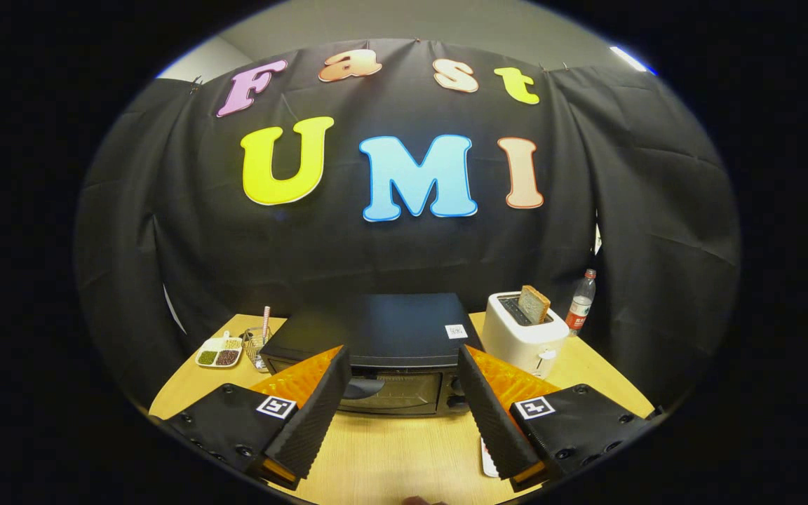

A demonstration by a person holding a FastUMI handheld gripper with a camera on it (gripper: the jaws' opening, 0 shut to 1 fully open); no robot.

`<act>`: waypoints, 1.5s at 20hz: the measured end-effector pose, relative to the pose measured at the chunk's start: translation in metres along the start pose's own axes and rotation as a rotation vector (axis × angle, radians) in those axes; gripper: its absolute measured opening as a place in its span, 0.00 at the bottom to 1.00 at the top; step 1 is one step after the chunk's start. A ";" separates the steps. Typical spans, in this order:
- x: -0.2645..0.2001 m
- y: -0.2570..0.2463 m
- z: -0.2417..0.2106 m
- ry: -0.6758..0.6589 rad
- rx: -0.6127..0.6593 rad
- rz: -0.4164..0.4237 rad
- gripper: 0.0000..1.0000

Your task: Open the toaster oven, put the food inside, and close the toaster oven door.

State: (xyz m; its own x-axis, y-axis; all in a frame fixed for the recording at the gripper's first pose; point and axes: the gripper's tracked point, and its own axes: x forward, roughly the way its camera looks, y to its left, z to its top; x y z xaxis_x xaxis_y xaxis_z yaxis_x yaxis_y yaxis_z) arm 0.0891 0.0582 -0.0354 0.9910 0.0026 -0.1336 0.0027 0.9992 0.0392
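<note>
Scene: a wooden table (390, 456) in a cloth-walled booth, seen from a hand-held gripper (400, 379) poised above its near edge.

Gripper: its two fingers stand wide apart and hold nothing; the front of the toaster oven (376, 351) shows in the gap between them.

Toaster oven: one black box at the middle of the table, just beyond the fingertips, its glass door (393, 391) upright and closed, with a dark handle (364, 387) showing at the door's upper left and knobs (456, 393) on the right.

Food: hard to pin down; a white plate edge (487, 459) peeks out by the right finger, and what lies on it is hidden.

Step in hand: opening the door, by all appearances not yet begun.

How to do it well: likely bring the fingers level with the handle, close both squarely on it, then swing the door down and toward the near edge along its hinge rather than tugging straight back, so the light oven does not slide.

Count: one toaster oven; one white pop-up toaster (524, 333) to its right with one slice of bread (534, 304) standing in a slot; one bottle (581, 300) far right; one divided dish (219, 353) and one glass (257, 345) with a straw on the left.
</note>
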 end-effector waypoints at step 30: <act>0.100 0.076 -0.078 0.205 -0.055 0.006 0.97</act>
State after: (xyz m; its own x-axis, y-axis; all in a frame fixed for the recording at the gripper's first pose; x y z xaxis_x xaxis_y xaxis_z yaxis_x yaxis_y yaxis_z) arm 0.1777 0.1372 -0.1228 0.9429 0.0108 -0.3329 -0.0159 0.9998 -0.0127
